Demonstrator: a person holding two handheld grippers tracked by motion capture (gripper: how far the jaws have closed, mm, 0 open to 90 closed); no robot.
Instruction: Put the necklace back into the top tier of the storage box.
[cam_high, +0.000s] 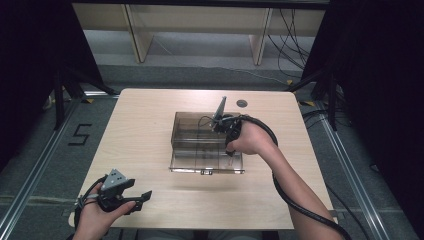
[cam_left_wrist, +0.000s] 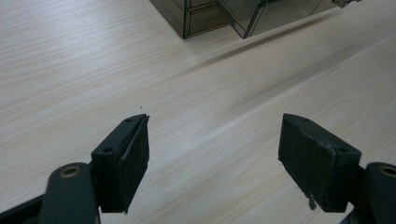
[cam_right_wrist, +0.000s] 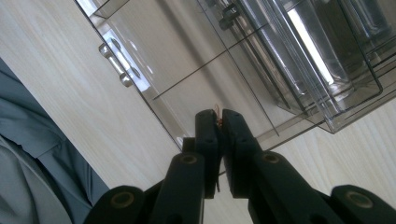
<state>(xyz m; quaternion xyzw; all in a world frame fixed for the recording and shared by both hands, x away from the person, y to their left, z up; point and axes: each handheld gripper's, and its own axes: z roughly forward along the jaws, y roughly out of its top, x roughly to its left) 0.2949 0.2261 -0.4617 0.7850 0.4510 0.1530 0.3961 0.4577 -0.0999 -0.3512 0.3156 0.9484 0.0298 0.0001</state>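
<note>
A smoky clear drawer box (cam_high: 187, 125) stands mid-table, its lower drawer (cam_high: 200, 164) pulled out toward the person. My right gripper (cam_high: 229, 156) points down into the right part of that drawer. In the right gripper view its jaws (cam_right_wrist: 219, 114) are pressed together over the drawer floor (cam_right_wrist: 154, 51), pinching a tiny orange thing (cam_right_wrist: 218, 122) whose nature I cannot tell. The drawer handle (cam_right_wrist: 116, 65) lies to the left there. My left gripper (cam_high: 141, 200) rests at the table's front left, open, with bare tabletop between its jaws (cam_left_wrist: 215, 119). The box (cam_left_wrist: 196, 18) sits far ahead of it.
The light wooden table (cam_high: 145, 135) has a small dark round disc (cam_high: 242, 103) behind the box. Dark stands and cables flank the table on both sides. A grey sleeve or garment (cam_right_wrist: 28, 163) shows at the left of the right gripper view.
</note>
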